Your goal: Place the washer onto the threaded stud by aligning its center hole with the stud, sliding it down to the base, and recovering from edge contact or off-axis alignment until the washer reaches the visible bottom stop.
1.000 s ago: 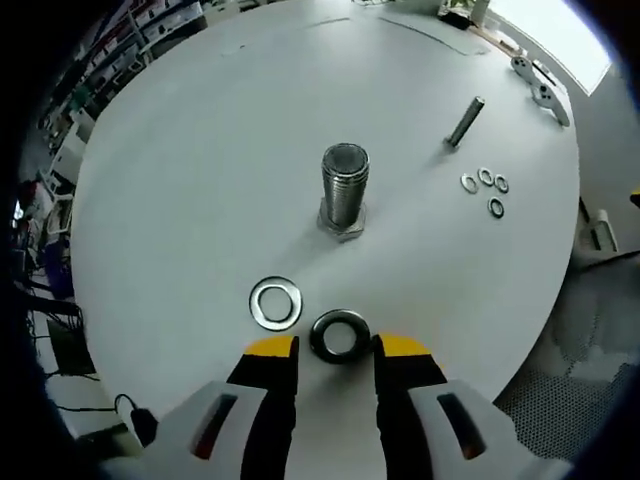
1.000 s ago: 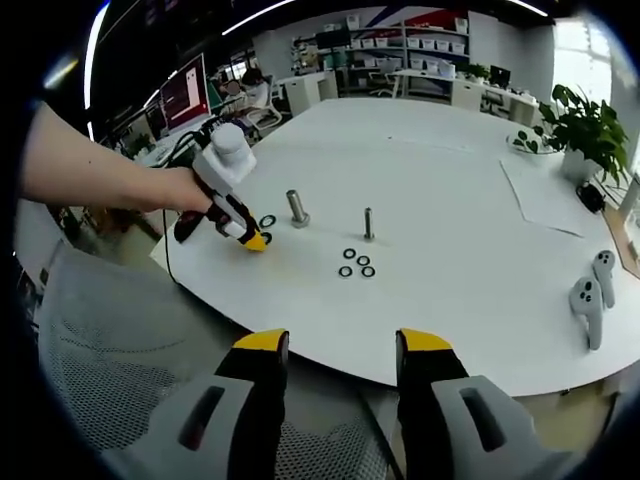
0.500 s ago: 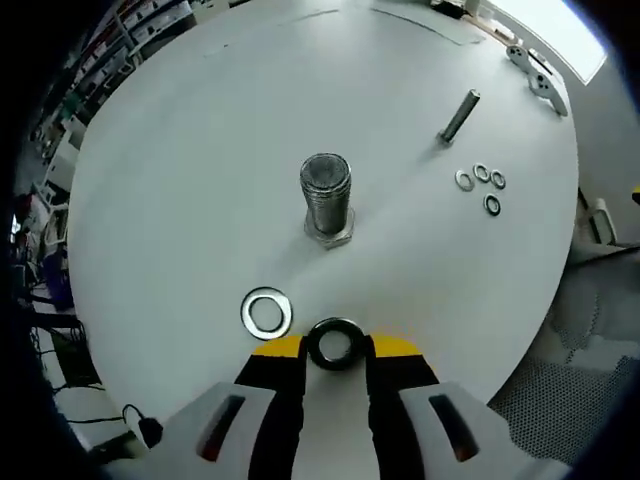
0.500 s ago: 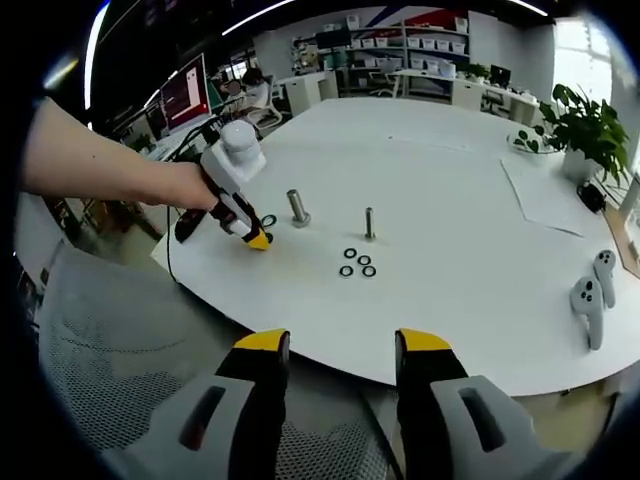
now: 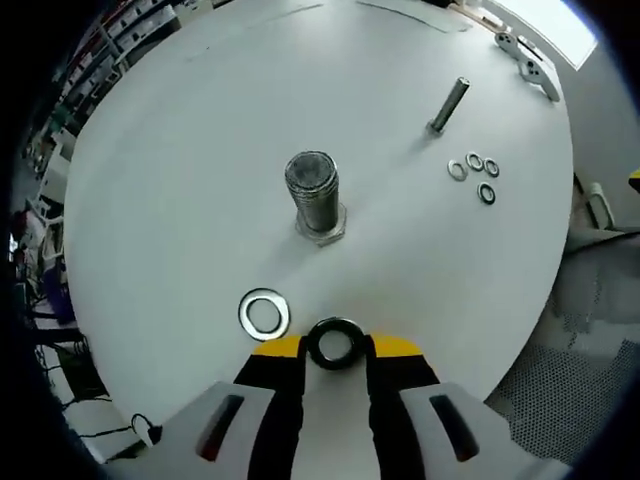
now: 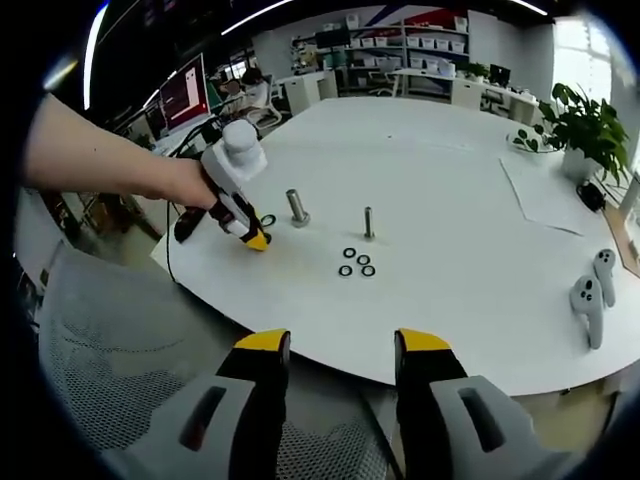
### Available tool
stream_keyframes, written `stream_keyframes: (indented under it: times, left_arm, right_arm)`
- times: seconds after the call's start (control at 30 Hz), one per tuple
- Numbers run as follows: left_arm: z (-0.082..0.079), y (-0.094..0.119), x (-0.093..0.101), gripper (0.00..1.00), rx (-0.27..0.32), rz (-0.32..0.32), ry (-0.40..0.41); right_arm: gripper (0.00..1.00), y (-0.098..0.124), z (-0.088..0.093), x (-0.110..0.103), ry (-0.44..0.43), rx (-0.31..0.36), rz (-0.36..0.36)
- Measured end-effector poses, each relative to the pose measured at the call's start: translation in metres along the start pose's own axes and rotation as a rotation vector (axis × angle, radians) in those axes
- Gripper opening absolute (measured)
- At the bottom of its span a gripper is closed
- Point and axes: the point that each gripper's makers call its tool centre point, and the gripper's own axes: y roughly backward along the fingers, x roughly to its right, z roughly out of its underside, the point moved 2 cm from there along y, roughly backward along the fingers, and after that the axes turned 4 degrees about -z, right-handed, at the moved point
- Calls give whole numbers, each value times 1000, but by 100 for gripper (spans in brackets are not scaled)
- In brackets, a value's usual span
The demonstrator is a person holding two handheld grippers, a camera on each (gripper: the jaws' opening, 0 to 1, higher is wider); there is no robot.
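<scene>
Left hand-held gripper point(image 5: 335, 347): grey-white body, black jaws with yellow tips, closed on a dark metal washer point(image 5: 335, 341), a thick flat ring pinched at its rim between the tips, low over the near edge of the surface point(image 5: 180, 180). In the right gripper view the same tool point(image 6: 256, 241) is held by a person's hand point(image 6: 185, 185) at the left edge of the round top.

Second washer point(image 5: 264, 313): one, bright silver, flat, wide central hole, lying on the surface just left of the gripped one.

Surface: one round table top, matte white, smooth.

Threaded stud point(image 5: 314, 195): one, thick grey steel, upright, coarse thread down its side, seated in a hexagonal base; it stands beyond the two washers, apart from both. No washer is on it.

Small washers point(image 5: 473, 170): four, a loose cluster to the right; three silvery, one darker.

Slim bolt point(image 5: 447, 104): one, smooth grey metal, upright, just beyond the cluster.

Controllers point(image 5: 527, 66): two, pale grey plastic, at the far rim.

Right hand-held gripper point(image 6: 333, 345): same build, jaws parted and holding nothing, off the table edge above a grey mesh chair point(image 6: 110, 370). Paper sheet point(image 6: 545, 195) and a leafy potted plant point(image 6: 583, 130) lie at the far right.
</scene>
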Motion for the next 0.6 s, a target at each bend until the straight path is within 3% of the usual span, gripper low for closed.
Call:
stream_keyframes:
  times: [0.23,0.6]
  left_arm:
    - [2,1,0,24,17,11,-24]
    - [2,2,2,22,-1,18,-45]
  right_arm:
    - [44,0,0,0,2,-2,-1]
    - [44,0,0,0,0,0,-1]
